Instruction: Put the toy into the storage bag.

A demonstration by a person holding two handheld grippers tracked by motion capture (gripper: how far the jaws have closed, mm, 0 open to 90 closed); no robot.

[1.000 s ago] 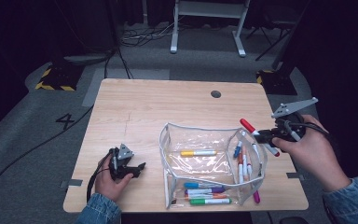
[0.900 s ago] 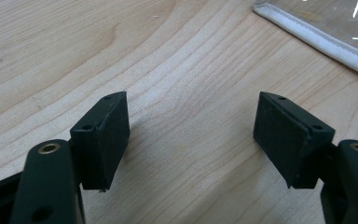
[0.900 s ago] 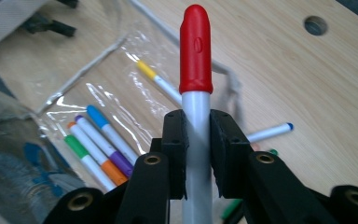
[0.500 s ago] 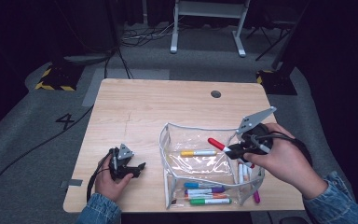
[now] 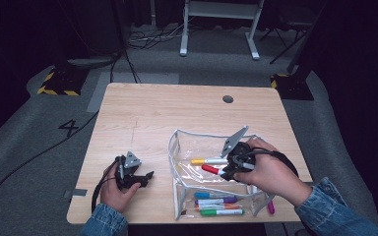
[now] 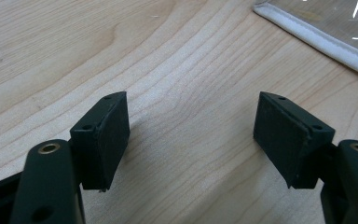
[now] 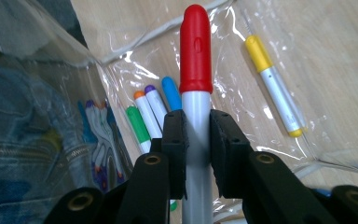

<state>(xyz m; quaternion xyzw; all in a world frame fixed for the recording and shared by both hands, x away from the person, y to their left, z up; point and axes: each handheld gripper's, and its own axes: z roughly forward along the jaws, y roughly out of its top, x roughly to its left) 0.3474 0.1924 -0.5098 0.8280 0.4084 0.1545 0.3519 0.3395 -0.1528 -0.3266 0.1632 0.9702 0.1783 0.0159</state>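
A: Starting at the left, what was the left gripper (image 5: 145, 176) doing?

B: It rested on the table (image 5: 142, 115), jaws spread wide with bare wood between them. A white-edged corner of the pouch (image 6: 317, 39) lay beyond the jaw that showed on the right of its own view.

A: And the right gripper (image 5: 222, 170)?

B: Its jaws were clamped tight on the marker (image 7: 196, 93), gripping the grey barrel just below the cap. The capped end stuck out ahead of the jaws, over the open pouch (image 5: 187, 147).

A: How should the drop go?

B: I'd say lower the tip inside the pouch walls before letting go, keeping it level beside the yellow marker (image 7: 274, 84), which lay ahead and to the right of the jaws. Releasing too high might bounce it off the rim.

A: What did the marker look like?

B: A smooth red cap with a small notch, a pale grey barrel, slim and round, so it could roll.
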